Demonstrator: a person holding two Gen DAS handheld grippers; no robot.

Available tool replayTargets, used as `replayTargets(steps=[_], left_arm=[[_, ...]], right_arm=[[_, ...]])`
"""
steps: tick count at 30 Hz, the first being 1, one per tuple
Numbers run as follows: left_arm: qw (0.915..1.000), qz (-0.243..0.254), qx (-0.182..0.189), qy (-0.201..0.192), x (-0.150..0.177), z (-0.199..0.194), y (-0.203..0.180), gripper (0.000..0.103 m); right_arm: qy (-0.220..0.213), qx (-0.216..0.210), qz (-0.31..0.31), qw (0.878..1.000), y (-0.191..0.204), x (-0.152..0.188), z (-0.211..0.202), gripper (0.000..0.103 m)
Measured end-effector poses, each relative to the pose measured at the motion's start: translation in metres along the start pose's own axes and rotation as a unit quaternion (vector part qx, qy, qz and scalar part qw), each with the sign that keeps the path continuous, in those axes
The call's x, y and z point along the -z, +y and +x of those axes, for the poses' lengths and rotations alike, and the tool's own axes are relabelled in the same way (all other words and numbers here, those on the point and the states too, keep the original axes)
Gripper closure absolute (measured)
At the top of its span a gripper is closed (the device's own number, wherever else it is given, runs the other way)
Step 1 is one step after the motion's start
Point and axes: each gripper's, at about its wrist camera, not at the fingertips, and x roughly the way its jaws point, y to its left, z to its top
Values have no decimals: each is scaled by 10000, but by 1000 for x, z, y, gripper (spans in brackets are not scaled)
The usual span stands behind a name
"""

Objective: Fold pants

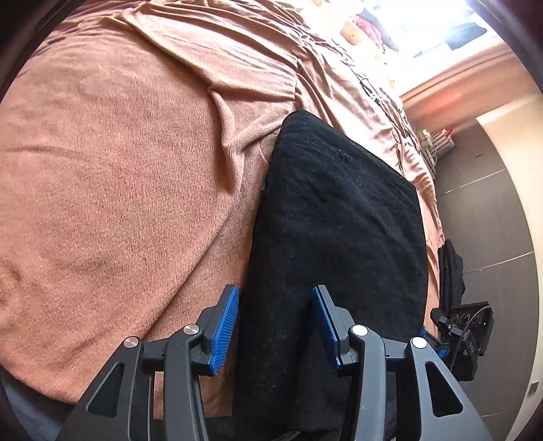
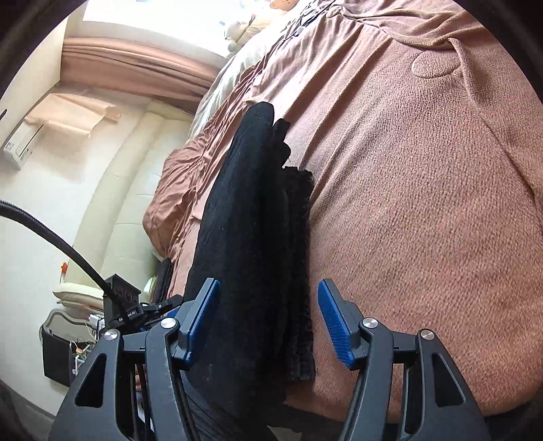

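Both spread grippers, left [image 1: 275, 325] and right [image 2: 268, 320], astride folded black pants [image 1: 339, 220], near edge cut off.

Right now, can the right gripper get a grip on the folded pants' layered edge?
Probably yes. The right gripper is open with the pants lying between its pads on the blanket, and nothing blocks the layered edge.

Blanket [image 1: 112, 176]: pinkish-brown fleece, creased, spread over the bed to its edge.
Curtain [image 2: 135, 64]: peach, bunched below a bright window.
Floor [image 1: 492, 210]: dark grey tiles along the bed's edge.
Soft toys [image 2: 237, 30]: pale, at the bed's far end, blurred by glare.
Black bin [image 2: 57, 356]: beside the bed.
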Motion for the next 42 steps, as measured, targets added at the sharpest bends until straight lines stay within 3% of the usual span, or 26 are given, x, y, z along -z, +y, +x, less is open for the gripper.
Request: replayTargets(steps=[4,6,19,26,31,35,42], left_arm=[[10000,-15,-13,-15,-11,4,-1,54],[10000,-24,-10,-31,-17,6,-1,44],[10000,-30,88,-26,-48,24,0,44],[9998,110,152,46,-61,37,-8,44],[9996,173,184,85,-66,43,-12,44],[9994,194,218,162,-65,48,-10,44],[9991,136,331,241,-65,55,-6,44]], right_arm=[[80,-53,156,9998,-13,-12,4,38],[118,52,169,9998,-16,-19,10,37],[222,271,-370,9987,32,-35,60,33],[391,656,-499,9958,38,-30,72,35],[502,655,-490,9954,46,-30,73,36],[690,361,-253,9966,47,-32,77,36],[929,207,-302,9950,57,-34,95,31]])
